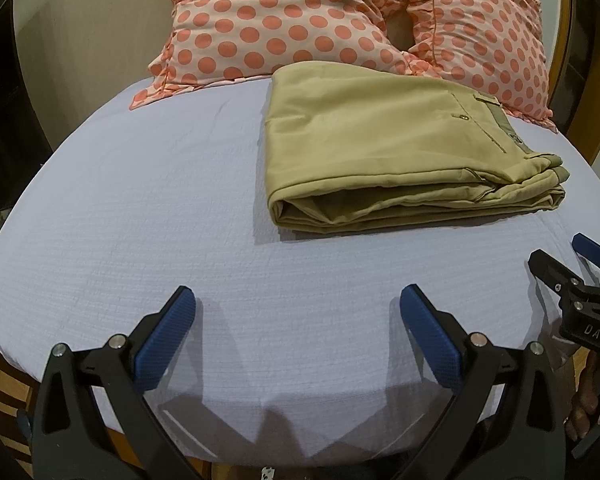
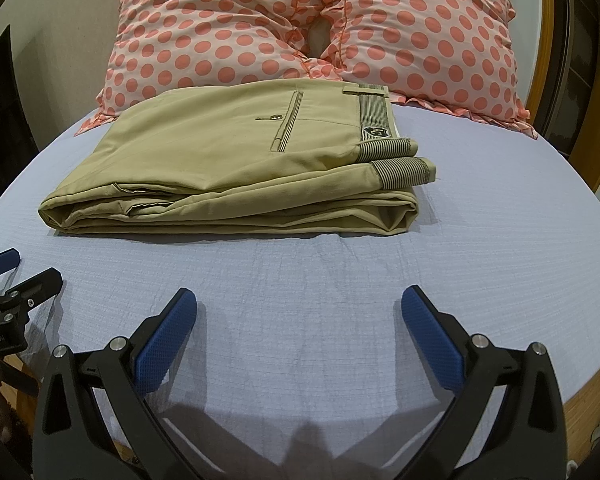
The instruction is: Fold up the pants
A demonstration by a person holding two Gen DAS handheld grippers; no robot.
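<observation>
We see the khaki pants (image 2: 236, 160) folded flat on the lavender bedsheet (image 2: 340, 300). Left gripper (image 1: 298, 320) and right gripper (image 2: 299, 320): fingers spread wide, holding nothing.

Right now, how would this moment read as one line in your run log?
stage: fold looks complete | khaki pants: folded stack on lavender bedsheet, before polka-dot pillows | left gripper: open, empty | right gripper: open, empty

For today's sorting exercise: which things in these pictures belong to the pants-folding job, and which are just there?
Part of the job:
khaki pants, already folded
left gripper, open
right gripper, open
bed sheet, the work surface

Just there:
two polka-dot pillows behind the pants
wooden bed frame
</observation>
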